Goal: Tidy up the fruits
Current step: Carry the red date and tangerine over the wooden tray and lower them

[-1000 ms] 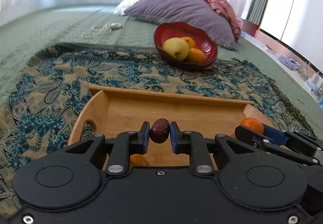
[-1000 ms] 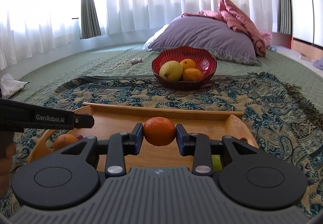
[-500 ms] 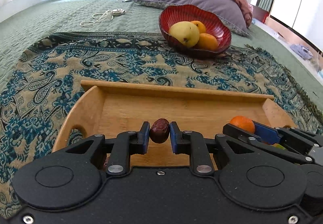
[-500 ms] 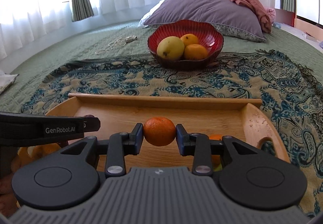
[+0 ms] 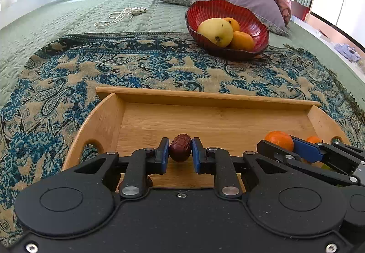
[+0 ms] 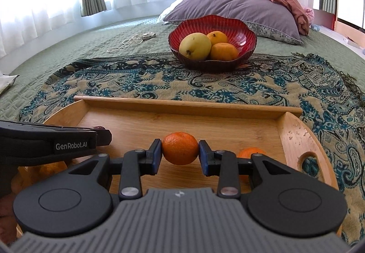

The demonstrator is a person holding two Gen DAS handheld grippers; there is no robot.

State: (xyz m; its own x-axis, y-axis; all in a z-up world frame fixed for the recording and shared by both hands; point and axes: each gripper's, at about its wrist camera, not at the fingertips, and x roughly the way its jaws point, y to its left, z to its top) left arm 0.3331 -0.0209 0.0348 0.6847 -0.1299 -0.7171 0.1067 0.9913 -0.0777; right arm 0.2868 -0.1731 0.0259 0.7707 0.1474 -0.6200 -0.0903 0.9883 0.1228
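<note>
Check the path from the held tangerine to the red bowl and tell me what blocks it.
Nothing visible blocks it. The right tongs grip the tangerine above the tray. Beyond the tray's far wall there is only bare patterned cloth up to the red bowl, which already holds three fruits.

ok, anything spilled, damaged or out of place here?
Nothing spilled or damaged. Only stray item: a white cord with a small round device lying loose on the green bedspread, left of the red bowl. The wooden tray sits flat on the paisley throw.
</note>
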